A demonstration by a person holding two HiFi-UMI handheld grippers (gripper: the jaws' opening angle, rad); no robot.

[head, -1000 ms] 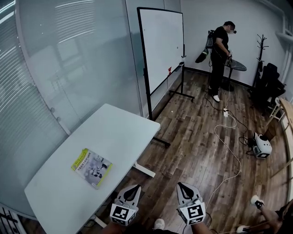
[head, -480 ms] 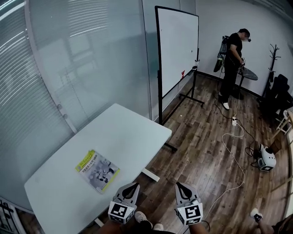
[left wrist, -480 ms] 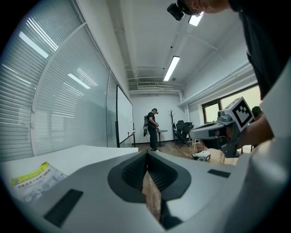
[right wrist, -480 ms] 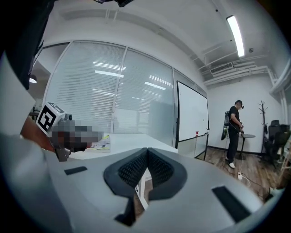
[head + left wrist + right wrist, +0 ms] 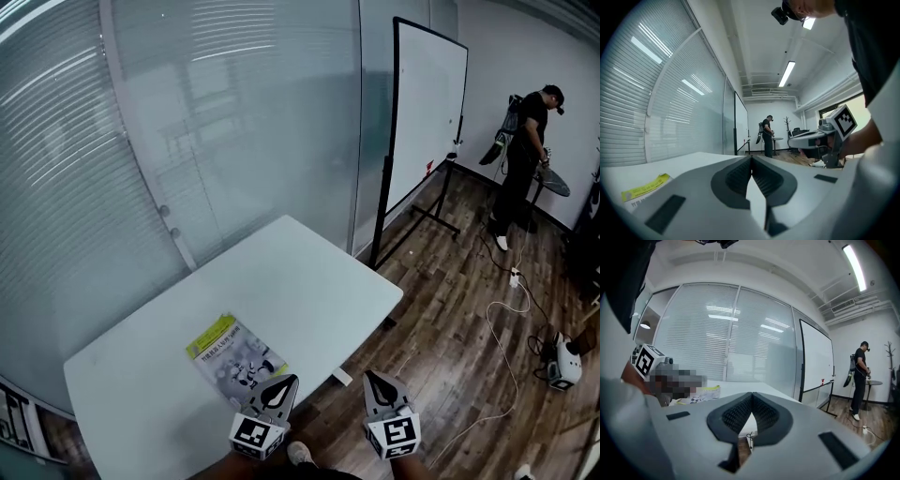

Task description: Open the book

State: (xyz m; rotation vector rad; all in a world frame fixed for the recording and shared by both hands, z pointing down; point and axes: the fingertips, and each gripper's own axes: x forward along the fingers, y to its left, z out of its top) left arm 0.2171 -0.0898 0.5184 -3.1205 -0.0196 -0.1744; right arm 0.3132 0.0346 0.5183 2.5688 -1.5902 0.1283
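Note:
The book (image 5: pixel 236 361), shut, with a yellow-green and white cover, lies flat near the front edge of the white table (image 5: pixel 281 281). My left gripper (image 5: pixel 286 382) is shut and empty, with its tip just right of the book's near corner. The right gripper (image 5: pixel 375 377) is also shut and empty, hovering over the wood floor past the table's edge. In the left gripper view the book's yellow edge (image 5: pixel 644 191) shows low at the left, beyond the closed left gripper (image 5: pixel 751 158). The right gripper view shows the book (image 5: pixel 701 393) left of the closed right gripper (image 5: pixel 752 394).
A glass wall with blinds (image 5: pixel 187 141) runs behind the table. A whiteboard on a stand (image 5: pixel 427 122) is at the back right. A person (image 5: pixel 525 159) stands at a small round table in the far corner. A white cable (image 5: pixel 506 328) and a white device (image 5: pixel 565 361) lie on the floor.
Both grippers have moved toward the table. The book now lies close beside the left gripper's tip instead of well off to its left. Both stay shut.

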